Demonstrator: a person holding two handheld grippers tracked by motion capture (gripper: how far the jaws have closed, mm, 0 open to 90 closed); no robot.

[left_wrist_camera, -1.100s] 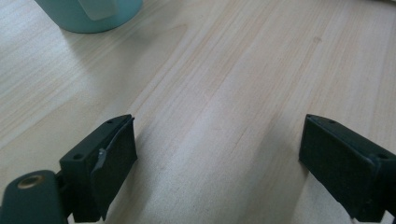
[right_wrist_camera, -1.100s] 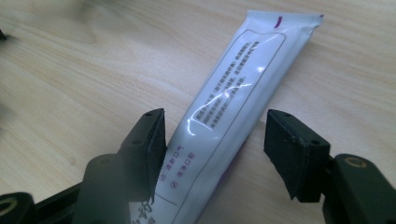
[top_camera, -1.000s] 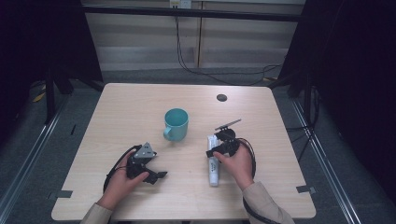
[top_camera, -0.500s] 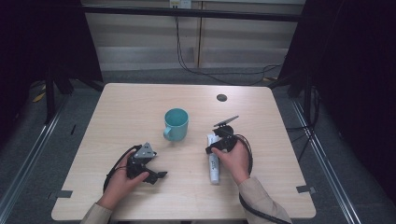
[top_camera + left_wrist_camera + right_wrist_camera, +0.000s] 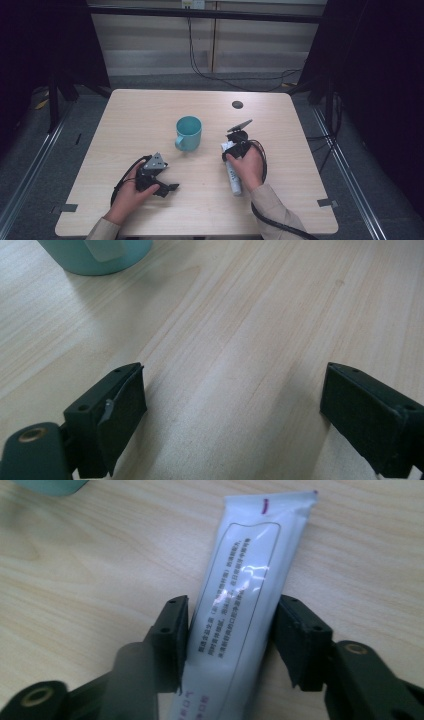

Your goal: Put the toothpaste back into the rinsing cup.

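Both grippers low: right gripper [image 5: 230, 630] jaws just closed onto tube [image 5: 245, 595], pinching it; left gripper [image 5: 232, 410] spread over table [image 5: 250, 315].

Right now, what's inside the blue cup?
From above, the teal cup shows only its own teal inner wall, and nothing pokes out. Its very bottom is shaded, so something flat or small there can't be ruled out. It stands on the wooden table.
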